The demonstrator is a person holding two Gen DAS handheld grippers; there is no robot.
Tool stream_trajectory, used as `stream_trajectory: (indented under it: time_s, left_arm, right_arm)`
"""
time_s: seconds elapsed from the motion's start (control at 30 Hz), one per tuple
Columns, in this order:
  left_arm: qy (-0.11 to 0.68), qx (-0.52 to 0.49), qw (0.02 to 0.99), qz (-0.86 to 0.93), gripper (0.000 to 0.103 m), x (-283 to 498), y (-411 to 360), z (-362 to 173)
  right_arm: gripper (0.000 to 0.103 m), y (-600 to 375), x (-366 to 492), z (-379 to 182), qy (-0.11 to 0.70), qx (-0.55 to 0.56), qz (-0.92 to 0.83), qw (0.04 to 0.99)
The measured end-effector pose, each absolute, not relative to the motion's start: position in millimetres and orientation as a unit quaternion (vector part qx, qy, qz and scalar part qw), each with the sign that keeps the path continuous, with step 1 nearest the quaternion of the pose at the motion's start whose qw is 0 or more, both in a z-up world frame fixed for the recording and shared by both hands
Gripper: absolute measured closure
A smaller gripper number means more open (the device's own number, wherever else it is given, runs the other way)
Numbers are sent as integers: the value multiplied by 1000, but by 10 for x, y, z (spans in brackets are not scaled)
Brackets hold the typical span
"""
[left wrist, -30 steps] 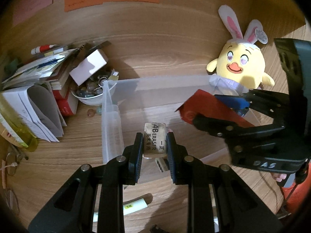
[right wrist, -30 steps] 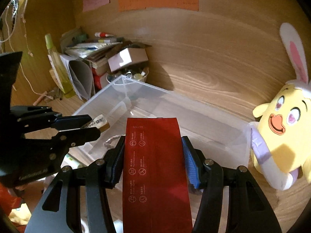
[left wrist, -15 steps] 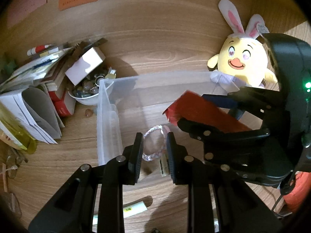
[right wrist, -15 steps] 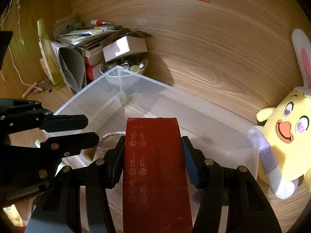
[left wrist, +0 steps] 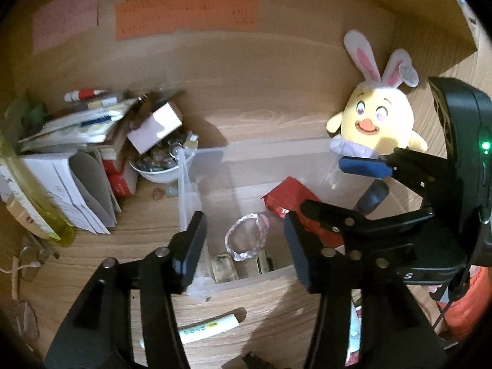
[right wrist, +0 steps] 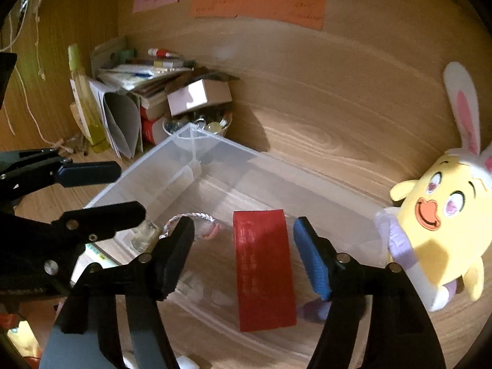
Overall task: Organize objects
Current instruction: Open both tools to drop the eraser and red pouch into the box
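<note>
Since a second earlier, both grippers had let go: the left gripper (left wrist: 243, 246) stood spread wide, its eraser (left wrist: 224, 269) dropped beside the braided bracelet (left wrist: 246, 238), and the right gripper (right wrist: 243, 253) hung released over the red packet (right wrist: 263, 273), all gathered inside the clear bin (right wrist: 147, 160).

One bin (right wrist: 196, 141), one red packet (right wrist: 263, 270)
</note>
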State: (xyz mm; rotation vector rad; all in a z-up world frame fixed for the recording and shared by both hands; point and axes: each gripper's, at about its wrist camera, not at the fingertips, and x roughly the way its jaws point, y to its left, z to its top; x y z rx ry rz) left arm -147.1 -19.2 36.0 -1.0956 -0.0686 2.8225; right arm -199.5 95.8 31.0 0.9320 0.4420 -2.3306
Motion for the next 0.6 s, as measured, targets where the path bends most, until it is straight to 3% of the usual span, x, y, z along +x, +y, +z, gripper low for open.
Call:
stream_trajectory:
  time_s: [0.3, 0.6]
  left_arm:
    - [-9, -326, 43, 944, 21, -1206, -214, 555]
    - [-7, -329, 39, 943, 20, -977, -351, 527]
  right_arm:
    - [22, 1175, -1816, 477, 144, 333, -890, 276]
    - [21, 1423, -1538, 617, 118, 314, -901, 274]
